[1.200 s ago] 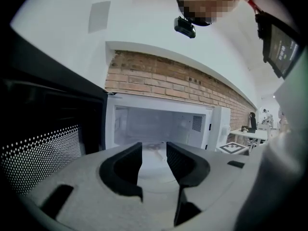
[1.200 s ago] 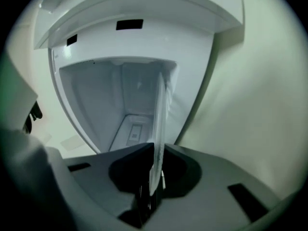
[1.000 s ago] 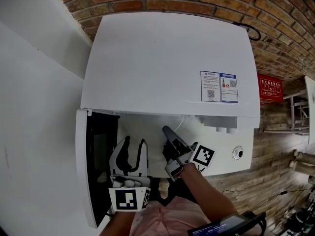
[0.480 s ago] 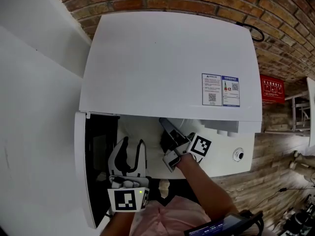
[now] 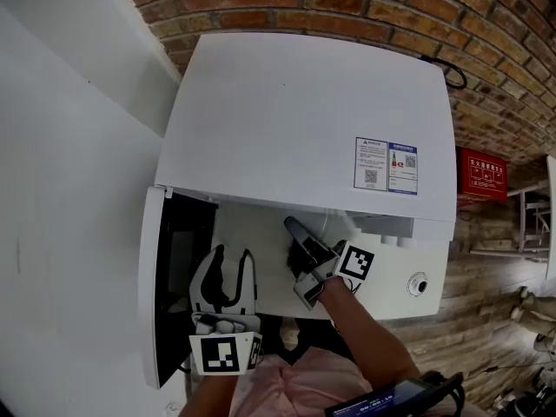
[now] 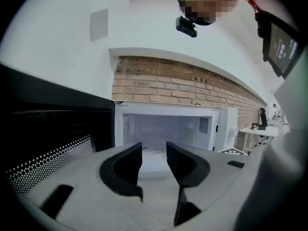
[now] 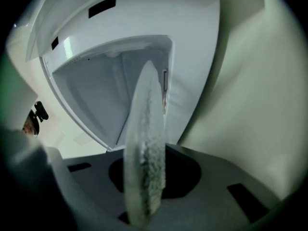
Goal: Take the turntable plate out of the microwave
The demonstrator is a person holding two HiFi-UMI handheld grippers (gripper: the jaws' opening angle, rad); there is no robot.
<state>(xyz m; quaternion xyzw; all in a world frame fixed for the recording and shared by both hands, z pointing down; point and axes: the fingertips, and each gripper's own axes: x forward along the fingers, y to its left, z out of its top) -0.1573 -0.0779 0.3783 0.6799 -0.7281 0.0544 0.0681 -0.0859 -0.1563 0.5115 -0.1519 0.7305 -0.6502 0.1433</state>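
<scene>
Head view first: the white microwave (image 5: 304,120) fills the middle of the frame, with a brick wall (image 5: 391,7) along the top and the door (image 5: 161,294) swung open at lower left. Both tongs are at the mouth of the cavity, bottom centre.

The right tongs (image 5: 294,227) reach in under the front edge of the microwave's top, pointing up and left in the frame, just below and left of the sticker (image 5: 385,165). Their jaws have just been closing, and the right gripper view shows what they closed on: the plate (image 7: 144,148). The glass rim stands edge-on in that view, rising from bottom centre to mid-frame, and the two dark jaws clamp it from either side. The pale cavity walls open up behind the plate, so it is at the cavity mouth, held by its near rim.

The left tongs (image 5: 234,254) hang lower left of the right ones, just beside the inner face of the door, and are not touching the plate. In the left gripper view the jaws stand apart with nothing between them. Through the gap you look straight into the lit cavity, the door's dotted mesh dark at the left of the frame. The plate is off to the right of these tongs, in the other pair's grip.
</scene>
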